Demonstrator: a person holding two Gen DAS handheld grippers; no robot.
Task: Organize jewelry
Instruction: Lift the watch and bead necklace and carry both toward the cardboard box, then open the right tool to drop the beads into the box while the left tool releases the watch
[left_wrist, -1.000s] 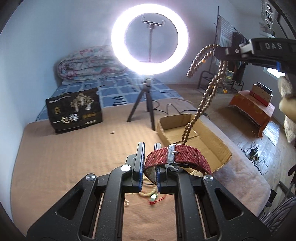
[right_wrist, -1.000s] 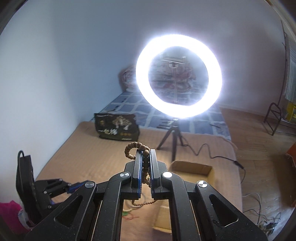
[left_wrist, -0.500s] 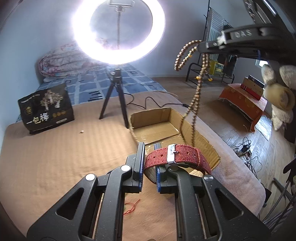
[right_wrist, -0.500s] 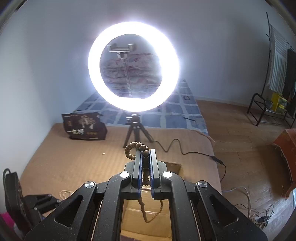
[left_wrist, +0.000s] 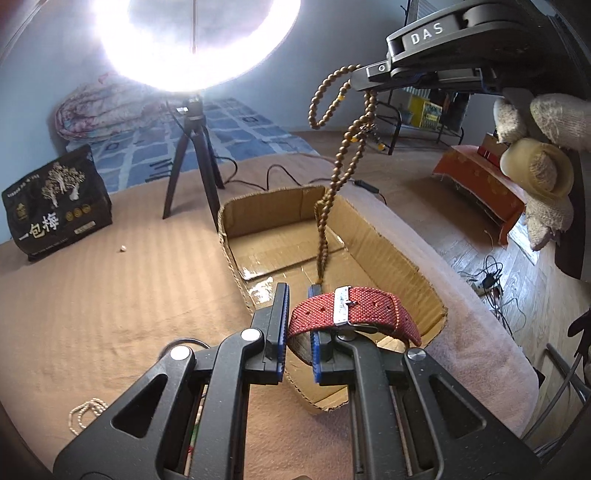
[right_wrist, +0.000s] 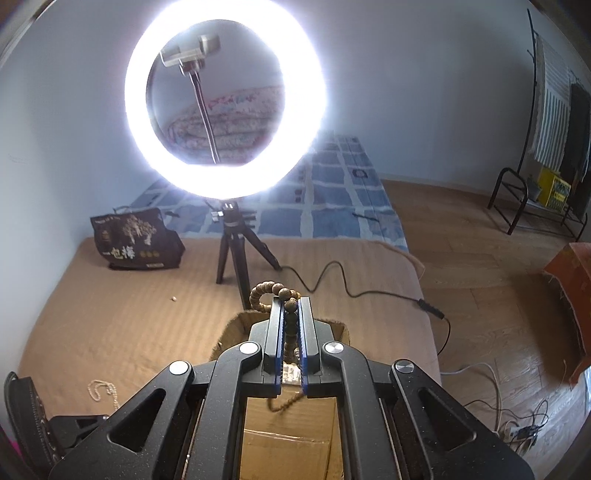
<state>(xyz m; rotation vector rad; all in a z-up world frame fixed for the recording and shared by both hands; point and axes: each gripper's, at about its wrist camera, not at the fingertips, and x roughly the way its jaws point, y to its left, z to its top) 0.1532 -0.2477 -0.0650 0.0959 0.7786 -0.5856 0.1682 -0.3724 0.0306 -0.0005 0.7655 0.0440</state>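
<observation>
My left gripper (left_wrist: 298, 291) is shut on a red woven watch strap (left_wrist: 354, 314) with a metal buckle, held just above the near end of an open cardboard box (left_wrist: 376, 240). My right gripper (right_wrist: 291, 306) is shut on a brown wooden bead string (right_wrist: 290, 314); in the left wrist view it (left_wrist: 360, 79) is high at the upper right and the beads (left_wrist: 328, 199) hang down over the box. The box rim shows below the right gripper (right_wrist: 236, 325).
A ring light on a tripod (right_wrist: 236, 258) stands behind the box on the tan blanket (left_wrist: 92, 295). A black printed bag (left_wrist: 55, 206) is at the back left. A pale bead chain (left_wrist: 83, 413) lies at the near left. A cable (right_wrist: 369, 291) trails right off the bed.
Both grippers have moved right and forward over the cardboard box, each still holding its item. The bead string now hangs over the box interior and the watch strap is above its near end.
</observation>
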